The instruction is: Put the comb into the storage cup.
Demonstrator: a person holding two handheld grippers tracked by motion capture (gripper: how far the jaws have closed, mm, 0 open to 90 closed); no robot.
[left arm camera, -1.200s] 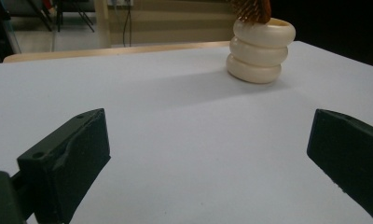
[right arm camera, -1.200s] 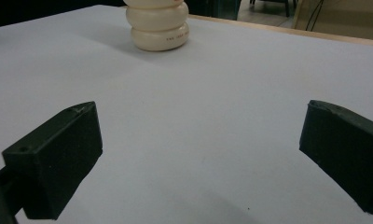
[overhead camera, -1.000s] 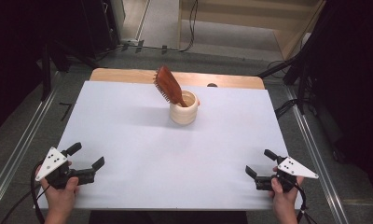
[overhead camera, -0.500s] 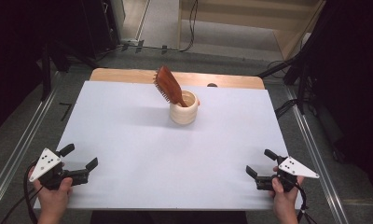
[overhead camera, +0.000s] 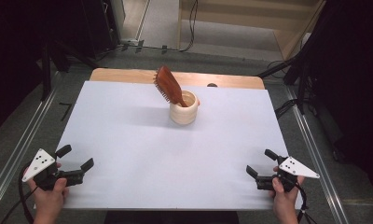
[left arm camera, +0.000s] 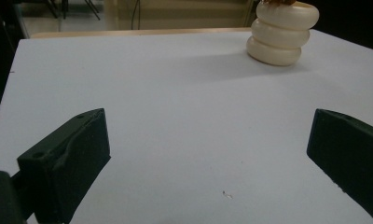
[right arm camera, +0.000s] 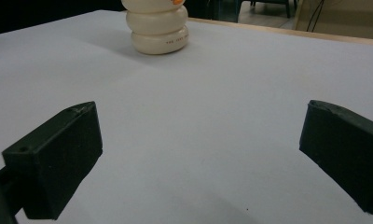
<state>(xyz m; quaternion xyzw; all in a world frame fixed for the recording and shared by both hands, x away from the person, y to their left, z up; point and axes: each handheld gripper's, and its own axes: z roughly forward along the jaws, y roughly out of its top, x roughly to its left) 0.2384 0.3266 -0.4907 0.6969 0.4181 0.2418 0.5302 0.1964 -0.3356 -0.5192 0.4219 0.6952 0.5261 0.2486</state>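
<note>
High view, reddish-brown wooden hairbrush (overhead camera: 169, 85) leaning bristles-down in cream ribbed cup (overhead camera: 183, 112), my left gripper (overhead camera: 75, 158) and right gripper (overhead camera: 259, 164) both spread wide, holding nothing

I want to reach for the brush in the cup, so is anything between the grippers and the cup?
Nothing visible. Bare white table lies between the open left gripper and the cup holding the brush, and likewise from the open right gripper.

The black two-jaw left gripper (overhead camera: 75, 157), held in a hand (overhead camera: 48, 200) at the near left, has its fingers spread wide. The black right gripper (overhead camera: 261, 162), gripped at the near right, gapes likewise.
</note>
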